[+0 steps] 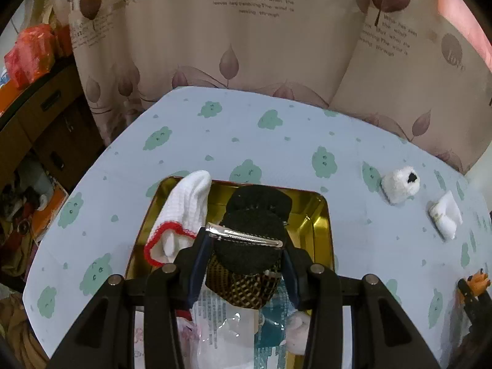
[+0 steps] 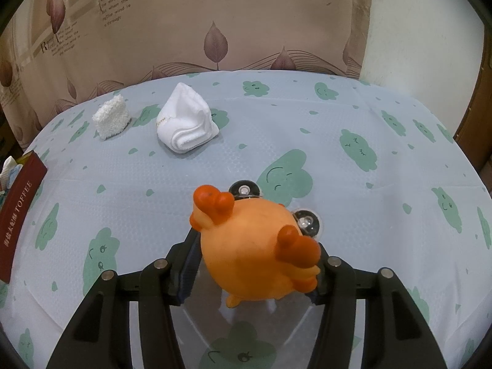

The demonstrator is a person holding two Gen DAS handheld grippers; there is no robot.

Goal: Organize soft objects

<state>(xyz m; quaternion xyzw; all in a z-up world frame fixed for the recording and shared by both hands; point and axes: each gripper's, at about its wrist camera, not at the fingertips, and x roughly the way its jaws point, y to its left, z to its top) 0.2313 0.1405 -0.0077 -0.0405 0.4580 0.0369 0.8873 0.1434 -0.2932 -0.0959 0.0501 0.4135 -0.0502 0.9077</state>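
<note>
My left gripper [image 1: 246,261] is shut on a black fuzzy hair bow [image 1: 255,215] that has a silver metal clip and a gold-checked part. It hangs over a gold tin [image 1: 319,215]. In the tin lie a white glove with a red cuff [image 1: 181,215] and some plastic packets [image 1: 227,332]. My right gripper [image 2: 255,264] is shut on an orange rubber toy [image 2: 246,240] with clear suction cups, just above the table. This toy [image 1: 478,281] shows at the right edge of the left wrist view.
A white fluffy piece [image 1: 399,184] [image 2: 111,117] and a folded white cloth [image 1: 446,215] [image 2: 187,123] lie on the cloud-patterned tablecloth [image 2: 338,153]. A red TOFFEE lid [image 2: 21,215] is at the left. A curtain [image 1: 246,46] hangs behind the table and cluttered shelves [image 1: 37,123] stand at left.
</note>
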